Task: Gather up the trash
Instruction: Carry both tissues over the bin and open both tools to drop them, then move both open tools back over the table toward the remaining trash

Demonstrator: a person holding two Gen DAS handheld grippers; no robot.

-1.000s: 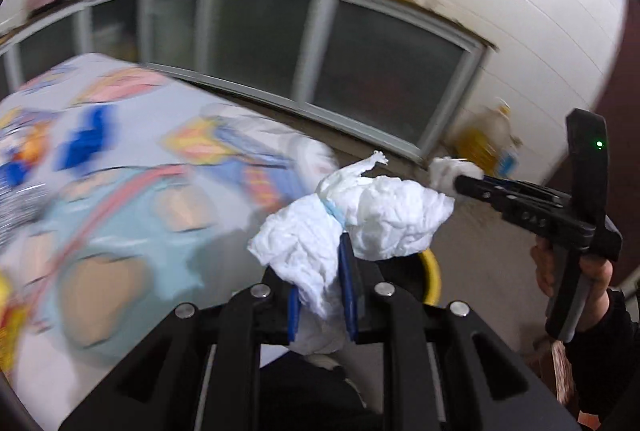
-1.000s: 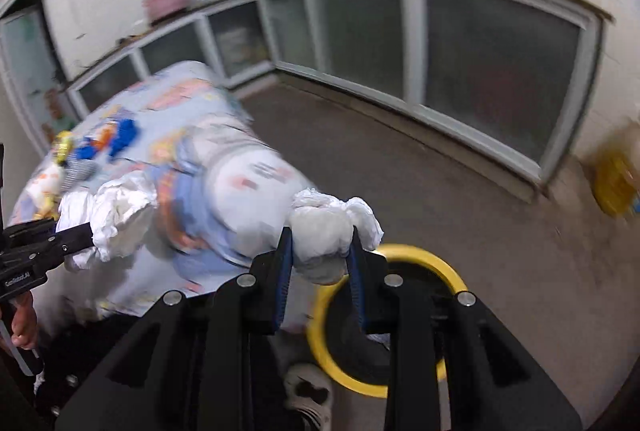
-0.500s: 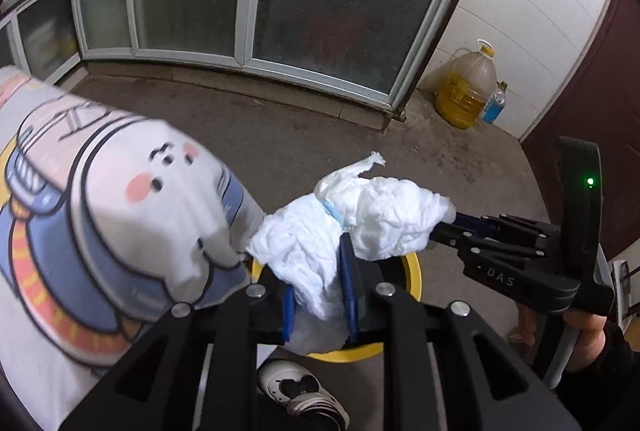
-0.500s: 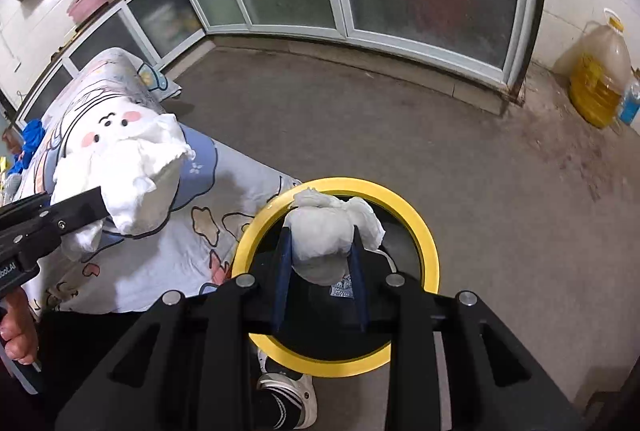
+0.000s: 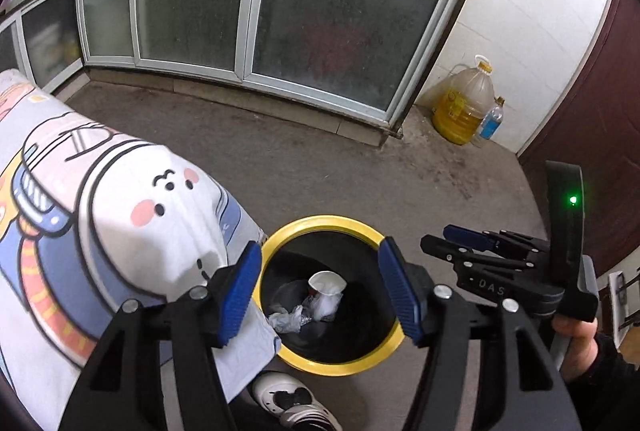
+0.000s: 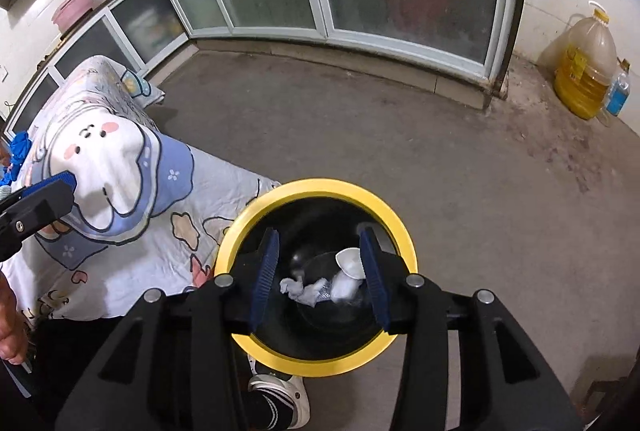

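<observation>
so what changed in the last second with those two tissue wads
Both were let go. The left hand-held gripper and right hand-held gripper swung from the table to over the yellow-rimmed bin, their jaws have just been opening, and nothing is between them now. Crumpled tissue lies in the bin. The bin and oil jug stayed put.

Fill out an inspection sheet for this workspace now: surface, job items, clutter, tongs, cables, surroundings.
Surface: grey concrete floor, stained near the wall.
Job's things: yellow-rimmed bin holds crumpled tissues and a paper cup.
Clutter: oil jug and small bottle in the corner.
Grippers: left tongs and right tongs just opened, both empty, above the bin.
Cables: nothing seen.
Surroundings: cartoon-print cloth beside the bin; frosted-glass cabinets; a shoe.
</observation>
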